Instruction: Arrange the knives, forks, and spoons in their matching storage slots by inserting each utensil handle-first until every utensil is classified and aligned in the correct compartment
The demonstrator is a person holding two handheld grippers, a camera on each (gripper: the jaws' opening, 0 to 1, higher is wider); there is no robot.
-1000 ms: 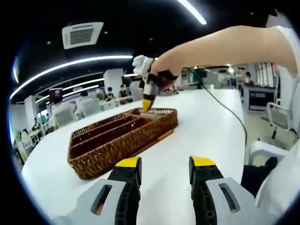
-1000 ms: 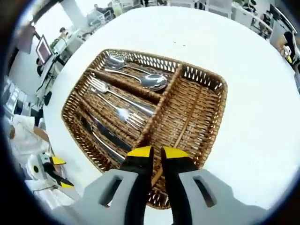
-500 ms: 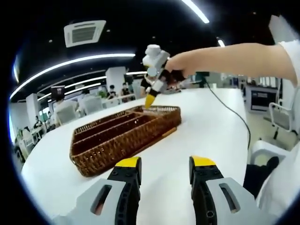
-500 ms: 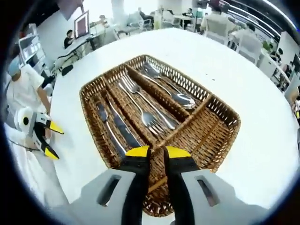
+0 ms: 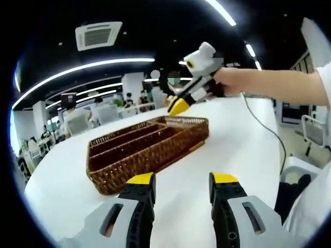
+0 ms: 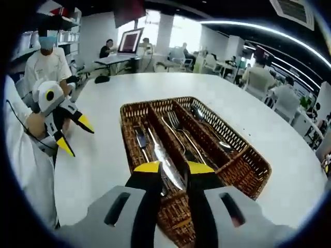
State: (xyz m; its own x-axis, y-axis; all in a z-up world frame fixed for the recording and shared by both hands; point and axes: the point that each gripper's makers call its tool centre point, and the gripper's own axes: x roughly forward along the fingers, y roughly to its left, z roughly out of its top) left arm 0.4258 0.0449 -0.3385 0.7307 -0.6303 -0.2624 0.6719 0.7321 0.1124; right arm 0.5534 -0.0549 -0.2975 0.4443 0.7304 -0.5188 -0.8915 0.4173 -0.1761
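White, round-edged table (image 5: pixel 217 150) is carrying a brown woven wicker cutlery tray (image 6: pixel 248 170) near its middle. The right gripper view is looking down into the tray's long slots: steel knives (image 6: pixel 164 163) nearest the left gripper (image 6: pixel 72 135), forks (image 6: pixel 178 129) in the middle, spoons (image 6: pixel 204 121) beyond. The left gripper view is showing just the tray's side wall. The left gripper's jaws are standing wide, holding nothing. The right gripper (image 5: pixel 178 107) is hovering above the tray, slightly parted, empty.

The left gripper (image 5: pixel 182 186) hung with jaws apart above the white table (image 5: pixel 243 150), facing the wicker cutlery tray (image 5: pixel 150 147); the right gripper (image 5: pixel 179 106) hovered above the tray's far end.
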